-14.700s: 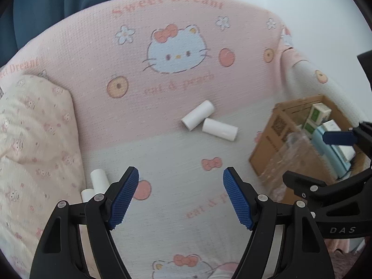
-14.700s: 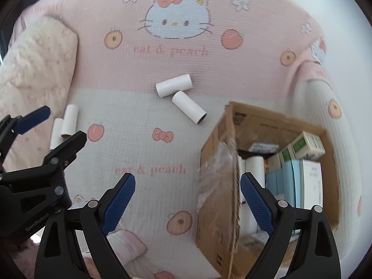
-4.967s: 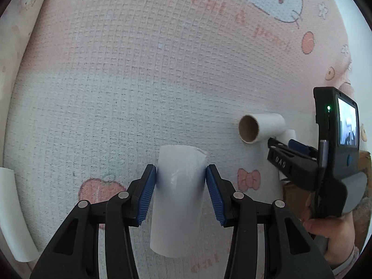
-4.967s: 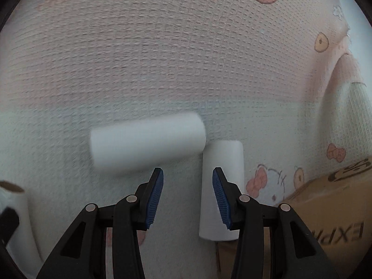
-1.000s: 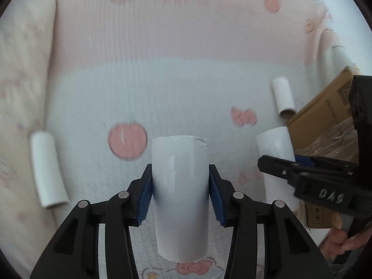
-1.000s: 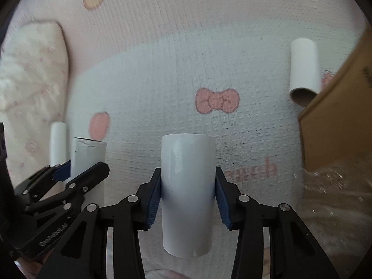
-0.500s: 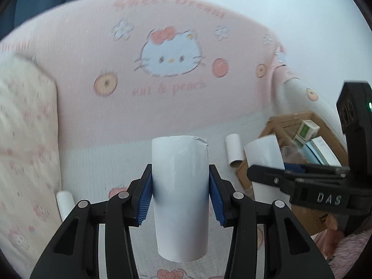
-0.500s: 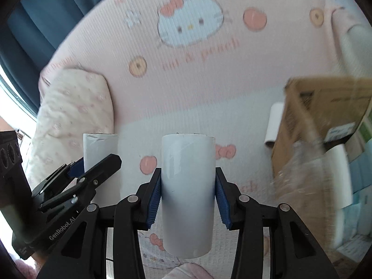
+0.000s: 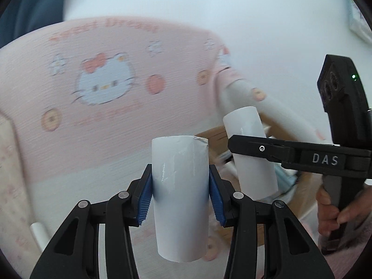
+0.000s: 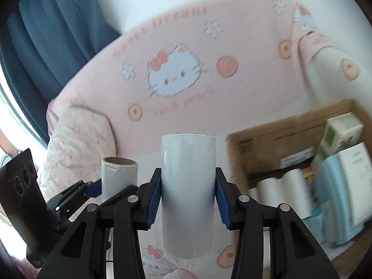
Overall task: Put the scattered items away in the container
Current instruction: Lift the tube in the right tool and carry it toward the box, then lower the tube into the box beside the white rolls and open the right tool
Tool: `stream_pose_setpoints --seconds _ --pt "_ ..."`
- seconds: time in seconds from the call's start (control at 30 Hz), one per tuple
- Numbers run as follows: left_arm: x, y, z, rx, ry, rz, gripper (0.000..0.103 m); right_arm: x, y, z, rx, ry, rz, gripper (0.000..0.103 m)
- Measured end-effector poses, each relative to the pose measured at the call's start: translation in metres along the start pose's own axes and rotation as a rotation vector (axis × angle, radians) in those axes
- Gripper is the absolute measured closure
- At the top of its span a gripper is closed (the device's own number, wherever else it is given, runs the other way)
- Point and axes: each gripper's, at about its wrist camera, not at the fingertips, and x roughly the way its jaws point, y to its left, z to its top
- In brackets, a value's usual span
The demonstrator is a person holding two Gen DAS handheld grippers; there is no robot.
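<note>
Left tongs [image 9: 181,194] clamp one white tube [image 9: 180,197], right tongs [image 10: 187,200] another tube [image 10: 187,205], above the bed. Carry both over the cardboard box [image 10: 274,134], lower, then release.

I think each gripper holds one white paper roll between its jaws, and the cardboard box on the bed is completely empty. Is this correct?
Not quite. Each gripper does hold a white roll: the left gripper its roll, the right gripper its roll. But the cardboard box is not empty: the right wrist view shows white rolls and small cartons inside it.
</note>
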Motion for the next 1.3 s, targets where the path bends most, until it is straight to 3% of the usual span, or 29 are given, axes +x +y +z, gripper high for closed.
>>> stream_pose_setpoints --seconds 0.13,0.4,0.7,0.83,1.13,1.3 --pt "0.008 -0.017 0.014 0.024 -0.007 -0.047 0.055 -0.018 -0.014 0.012 -0.024 -0.007 -0.051 0.063" --pt "0.031 -0.046 0.034 0.040 0.025 -0.139 0.055 -0.016 -0.048 0.017 -0.030 0.081 -0.139 0.062" --pt "0.070 -0.070 0.047 0.056 0.123 -0.237 0.055 0.037 -0.082 0.014 -0.026 0.280 -0.258 0.062" --pt "0.088 -0.073 0.055 0.026 0.160 -0.243 0.055 0.069 -0.094 0.005 -0.026 0.388 -0.268 0.062" --pt "0.105 -0.069 0.060 0.024 0.206 -0.233 0.055 0.109 -0.103 -0.003 -0.187 0.497 -0.450 0.063" --pt "0.108 -0.072 0.059 0.045 0.214 -0.202 0.055 0.124 -0.112 -0.008 -0.194 0.541 -0.448 0.063"
